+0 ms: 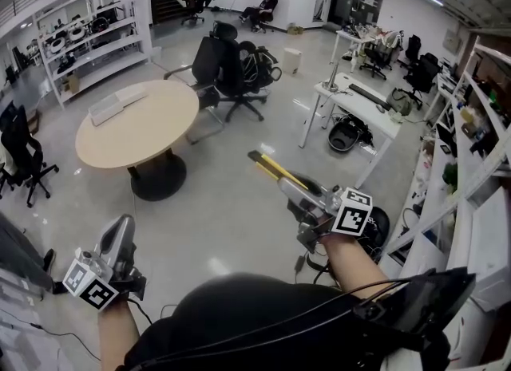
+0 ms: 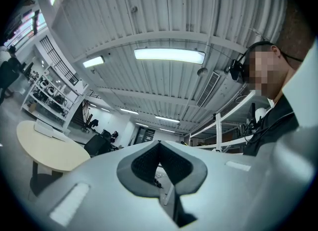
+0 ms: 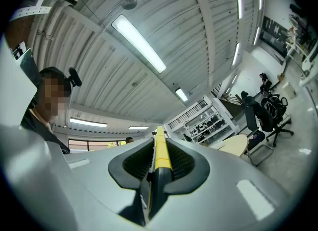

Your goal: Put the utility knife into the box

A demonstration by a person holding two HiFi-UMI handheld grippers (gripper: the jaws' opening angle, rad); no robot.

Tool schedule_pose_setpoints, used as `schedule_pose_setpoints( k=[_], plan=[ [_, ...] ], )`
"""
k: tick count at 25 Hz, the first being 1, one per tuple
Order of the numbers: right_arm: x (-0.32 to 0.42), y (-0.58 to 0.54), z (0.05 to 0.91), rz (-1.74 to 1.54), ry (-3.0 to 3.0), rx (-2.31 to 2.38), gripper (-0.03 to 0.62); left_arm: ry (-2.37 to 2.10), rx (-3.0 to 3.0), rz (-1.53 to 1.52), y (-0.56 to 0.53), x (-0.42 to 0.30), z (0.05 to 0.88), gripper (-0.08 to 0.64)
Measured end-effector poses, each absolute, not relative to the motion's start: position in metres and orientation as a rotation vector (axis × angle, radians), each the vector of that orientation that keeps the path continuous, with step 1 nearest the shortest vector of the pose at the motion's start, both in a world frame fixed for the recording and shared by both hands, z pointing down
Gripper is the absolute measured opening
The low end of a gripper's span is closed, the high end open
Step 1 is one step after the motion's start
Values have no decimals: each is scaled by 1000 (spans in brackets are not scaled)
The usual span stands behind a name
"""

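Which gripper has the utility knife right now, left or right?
The right gripper: its jaws clamp the yellow utility knife, which sticks out ahead. The left gripper has its jaws together with nothing between them.

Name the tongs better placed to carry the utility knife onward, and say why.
Right. The right tongs are clamped on the yellow utility knife, which juts forward past their tips. The left tongs hold nothing and sit low at the person's side.

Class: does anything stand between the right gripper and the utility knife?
Nothing visible does. The right gripper is shut on the utility knife, whose yellow body sticks out past its jaws.
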State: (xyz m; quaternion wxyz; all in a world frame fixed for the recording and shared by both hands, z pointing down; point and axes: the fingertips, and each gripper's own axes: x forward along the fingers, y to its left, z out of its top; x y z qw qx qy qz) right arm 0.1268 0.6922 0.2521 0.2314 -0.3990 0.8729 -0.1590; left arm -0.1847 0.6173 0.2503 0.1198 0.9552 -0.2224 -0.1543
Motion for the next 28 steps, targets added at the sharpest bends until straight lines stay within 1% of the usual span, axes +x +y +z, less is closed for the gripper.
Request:
schedule_pose_setpoints(
  k=[19, 23, 28],
  plan=[
    [278, 771, 266, -416, 2308, -1206, 89, -465, 2810, -366, 664, -11, 260, -2],
    [299, 775, 274, -428, 2281, -1234, 89, -412, 2808, -334, 664, 17, 265, -2],
    [312, 768, 286, -450, 2245, -1265, 89, -362, 2806, -300, 651, 35, 270, -2]
  ],
)
